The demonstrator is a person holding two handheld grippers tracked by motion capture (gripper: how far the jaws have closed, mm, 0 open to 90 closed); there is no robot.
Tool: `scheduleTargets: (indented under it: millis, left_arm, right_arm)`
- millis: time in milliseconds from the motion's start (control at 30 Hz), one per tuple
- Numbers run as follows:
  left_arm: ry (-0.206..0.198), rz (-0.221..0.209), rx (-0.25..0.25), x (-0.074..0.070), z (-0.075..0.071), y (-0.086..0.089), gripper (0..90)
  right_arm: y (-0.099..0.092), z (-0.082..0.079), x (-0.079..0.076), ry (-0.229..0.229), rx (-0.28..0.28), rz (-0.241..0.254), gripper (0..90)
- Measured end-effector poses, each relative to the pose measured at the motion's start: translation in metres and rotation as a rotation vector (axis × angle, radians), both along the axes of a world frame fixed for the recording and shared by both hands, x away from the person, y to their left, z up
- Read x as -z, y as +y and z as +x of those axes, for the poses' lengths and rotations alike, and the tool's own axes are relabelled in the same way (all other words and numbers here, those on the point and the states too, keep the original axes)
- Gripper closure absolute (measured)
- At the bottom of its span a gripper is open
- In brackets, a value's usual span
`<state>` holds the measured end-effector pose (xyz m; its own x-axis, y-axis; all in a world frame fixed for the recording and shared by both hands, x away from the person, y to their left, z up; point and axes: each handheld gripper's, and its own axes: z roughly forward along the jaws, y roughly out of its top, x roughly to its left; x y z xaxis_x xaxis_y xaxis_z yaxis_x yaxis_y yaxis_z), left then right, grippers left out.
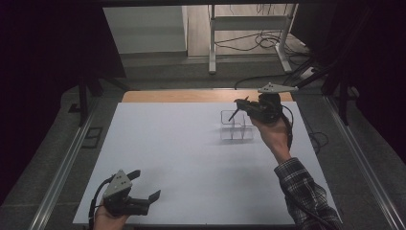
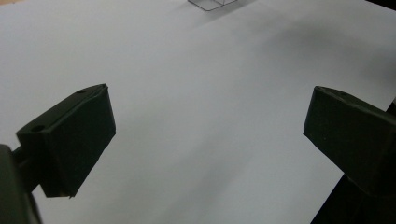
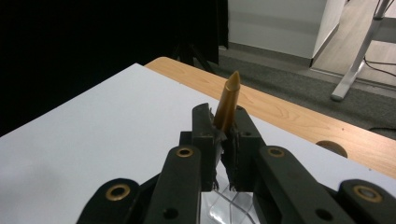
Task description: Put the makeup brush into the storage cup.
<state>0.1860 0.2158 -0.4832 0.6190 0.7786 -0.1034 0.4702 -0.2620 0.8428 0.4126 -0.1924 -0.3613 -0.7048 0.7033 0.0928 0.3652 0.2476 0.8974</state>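
Two grippers on the go here. Over on the far right, the right gripper (image 1: 245,106) sits just above a clear organizer (image 1: 235,125), jaws pinched tight on a pen (image 3: 227,103). From the right gripper view that pen is a brownish stick with a pointed tip, poking up tilted out of the jaws, and the organizer's clear walls show right under them. Down at the near left, the left gripper (image 1: 143,184) hangs low over the white table (image 1: 182,158), jaws spread wide with nothing in between. Well apart from the organizer too.
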Motion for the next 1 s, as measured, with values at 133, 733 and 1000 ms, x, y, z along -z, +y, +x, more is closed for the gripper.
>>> scheduleTargets:
  millis: [133,733,1000]
  left_arm:
    - [0.006,-0.001,-0.013,0.001,0.000,0.006,2.7]
    - [0.023,0.015,-0.060,0.007,0.003,0.027,3.1]
    - [0.027,0.018,-0.066,0.008,0.003,0.030,3.1]
  right_arm:
    - [0.001,0.002,-0.001,-0.006,0.005,-0.001,83.2]
    - [0.003,0.015,0.001,-0.027,0.047,-0.011,83.2]
    - [0.007,0.020,0.010,-0.024,0.053,-0.025,83.2]
